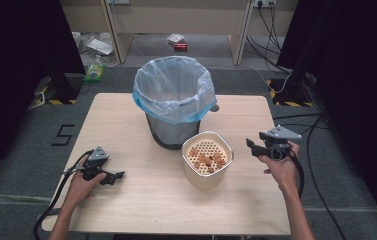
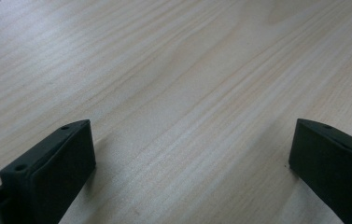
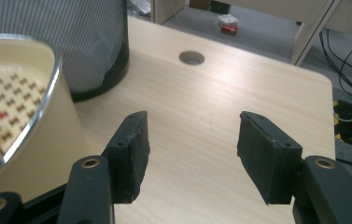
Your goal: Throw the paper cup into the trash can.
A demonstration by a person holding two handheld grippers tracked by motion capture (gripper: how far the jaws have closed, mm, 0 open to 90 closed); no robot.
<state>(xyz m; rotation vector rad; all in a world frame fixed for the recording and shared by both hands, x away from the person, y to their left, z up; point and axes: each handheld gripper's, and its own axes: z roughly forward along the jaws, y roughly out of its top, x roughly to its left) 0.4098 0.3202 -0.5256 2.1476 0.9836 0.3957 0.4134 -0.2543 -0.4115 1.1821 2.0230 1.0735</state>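
Note:
A cream container (image 1: pixel 207 160) with a perforated insert holding several small brown pieces stands at the middle of the wooden table (image 1: pixel 126 200). Behind it is a mesh bin (image 1: pixel 173 100) lined with a pale blue bag. My right gripper (image 1: pixel 250 144) hovers just right of the container, pointing toward it, jaws open with nothing between them. In the right gripper view the container (image 3: pixel 19 121) is at the left and the bin's mesh wall (image 3: pixel 71 42) is behind it. My left gripper (image 1: pixel 118 176) rests low on the table at the front left, jaws (image 2: pixel 183 168) wide open over bare wood.
A round cable hole (image 3: pixel 192 58) is in the table's far right part. Beyond the table, cables (image 1: pixel 276 30), litter (image 1: pixel 176 41) and a bottle (image 1: pixel 95 70) lie on the floor. Dark curtains flank both sides.

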